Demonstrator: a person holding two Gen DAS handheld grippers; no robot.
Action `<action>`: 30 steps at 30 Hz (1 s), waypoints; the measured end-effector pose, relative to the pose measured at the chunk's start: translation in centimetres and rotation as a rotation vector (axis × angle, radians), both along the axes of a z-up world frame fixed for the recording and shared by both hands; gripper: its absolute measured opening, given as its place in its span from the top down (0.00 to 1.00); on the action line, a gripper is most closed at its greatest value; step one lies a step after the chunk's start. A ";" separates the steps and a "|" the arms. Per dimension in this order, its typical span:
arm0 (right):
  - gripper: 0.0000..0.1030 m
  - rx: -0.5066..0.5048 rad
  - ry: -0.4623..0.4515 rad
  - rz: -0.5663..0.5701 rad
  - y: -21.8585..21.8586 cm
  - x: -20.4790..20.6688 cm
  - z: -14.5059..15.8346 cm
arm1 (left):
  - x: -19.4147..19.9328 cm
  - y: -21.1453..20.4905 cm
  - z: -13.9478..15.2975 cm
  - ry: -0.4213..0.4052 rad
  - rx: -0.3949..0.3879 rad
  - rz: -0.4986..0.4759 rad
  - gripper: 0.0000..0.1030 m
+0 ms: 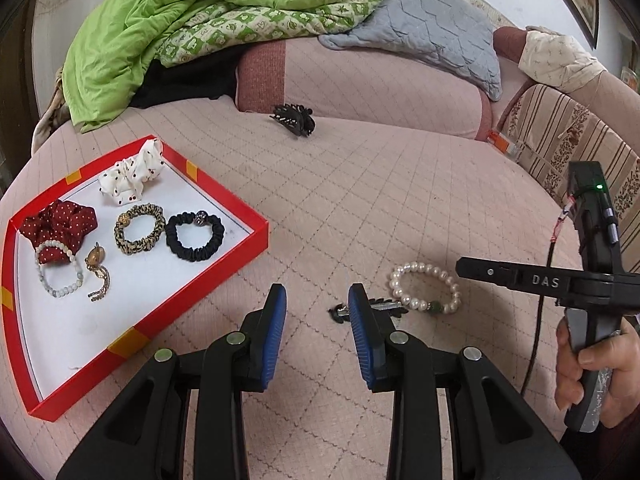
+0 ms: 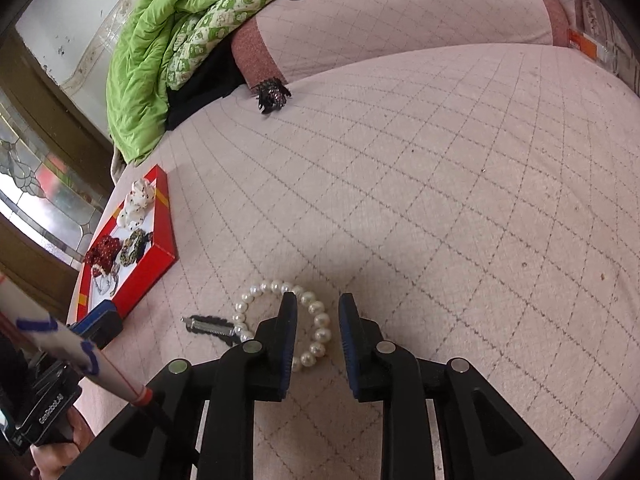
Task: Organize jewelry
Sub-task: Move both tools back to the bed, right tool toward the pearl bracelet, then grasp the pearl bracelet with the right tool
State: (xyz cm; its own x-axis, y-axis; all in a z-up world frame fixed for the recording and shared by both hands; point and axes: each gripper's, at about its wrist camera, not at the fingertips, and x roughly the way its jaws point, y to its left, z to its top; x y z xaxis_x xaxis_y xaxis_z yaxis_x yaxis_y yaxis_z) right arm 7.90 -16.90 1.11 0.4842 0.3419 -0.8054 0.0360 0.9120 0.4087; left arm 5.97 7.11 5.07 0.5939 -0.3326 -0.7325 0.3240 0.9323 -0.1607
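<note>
While both tools [image 1: 316, 300] [image 2: 318, 312] gape empty: one barrette [image 1: 384, 307] flat on bed [image 1: 360, 200], long axis sideways, touching one pearl bracelet [image 2: 280, 320]; tray [image 1: 240, 252] left.

left gripper [image 1: 317, 300] agape, right gripper [image 2: 318, 308] agape

bracelet [image 1: 426, 288] right of tray [image 1: 224, 260], clip [image 1: 384, 307] perhaps touching bracelet
</note>
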 end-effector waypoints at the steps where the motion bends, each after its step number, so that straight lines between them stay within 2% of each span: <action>1: 0.78 -0.003 0.000 0.001 0.1 -0.1 0.0 | 0.0 0.0 -0.1 0.002 0.003 0.000 0.70; 9: 0.78 -0.020 0.012 0.005 0.1 -0.1 -0.5 | 0.4 -1.1 -0.6 0.005 0.042 -0.024 0.70; 30: 0.78 -0.145 0.015 0.092 2.6 0.0 -1.1 | 0.6 -2.6 -1.0 -0.021 0.131 -0.061 0.65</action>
State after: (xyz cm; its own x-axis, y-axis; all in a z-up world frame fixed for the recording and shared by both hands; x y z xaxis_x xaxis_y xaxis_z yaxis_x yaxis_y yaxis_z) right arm 7.94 -14.26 0.03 0.4440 0.2641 -0.8562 -0.0453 0.9610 0.2729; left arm 6.54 4.53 4.10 0.5915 -0.2709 -0.7595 0.3828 0.9233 -0.0312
